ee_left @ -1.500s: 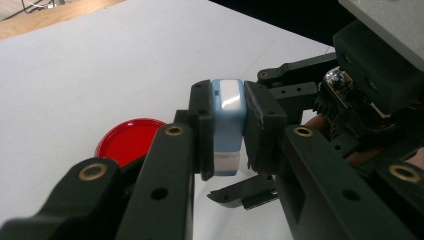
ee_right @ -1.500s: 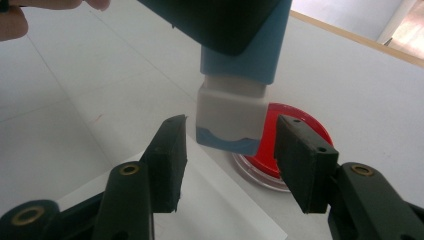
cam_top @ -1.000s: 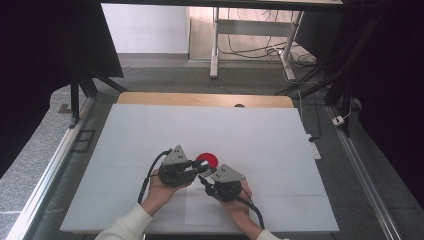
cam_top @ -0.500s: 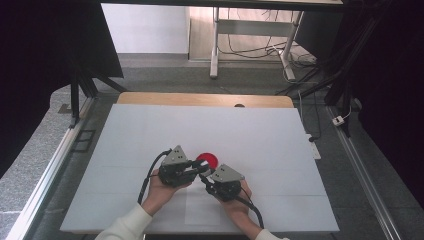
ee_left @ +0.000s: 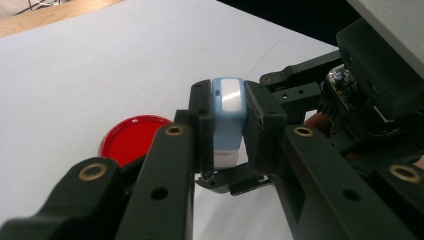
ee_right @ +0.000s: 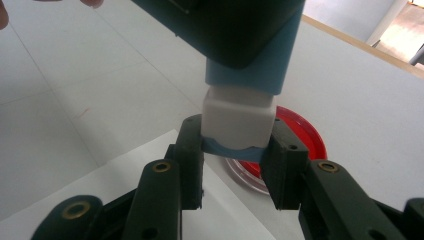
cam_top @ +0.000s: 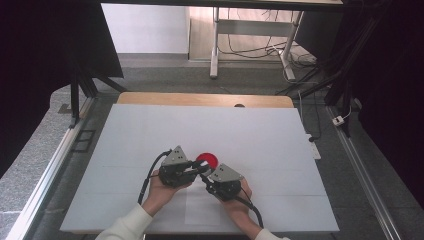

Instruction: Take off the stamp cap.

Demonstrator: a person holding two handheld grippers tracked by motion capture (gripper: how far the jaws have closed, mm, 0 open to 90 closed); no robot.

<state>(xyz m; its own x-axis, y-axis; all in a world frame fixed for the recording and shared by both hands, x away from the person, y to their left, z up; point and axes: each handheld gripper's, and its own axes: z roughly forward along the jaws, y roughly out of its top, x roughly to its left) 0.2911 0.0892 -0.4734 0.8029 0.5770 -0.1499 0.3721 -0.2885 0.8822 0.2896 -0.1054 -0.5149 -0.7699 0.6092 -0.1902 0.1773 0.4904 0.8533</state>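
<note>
Just beyond the two grippers a red round lid (cam_top: 206,160) lies flat on the white table (cam_top: 280,150), close behind the jaws and slightly to the far side of where they meet. In the left gripper view it sits low to the left of the jaws (ee_left: 131,137), and in the right gripper view it lies directly behind them, partly hidden. Nothing lies inside it as far as can be seen.

The left gripper (cam_top: 199,167) is pinching a small light-blue and white block (ee_left: 227,125) by its blue upper part. The right gripper (ee_right: 239,155) is closed on the same block's white lower end (ee_right: 239,120) (so both hold one piece, lifted off the table between them). No writing on it can be read.
</note>
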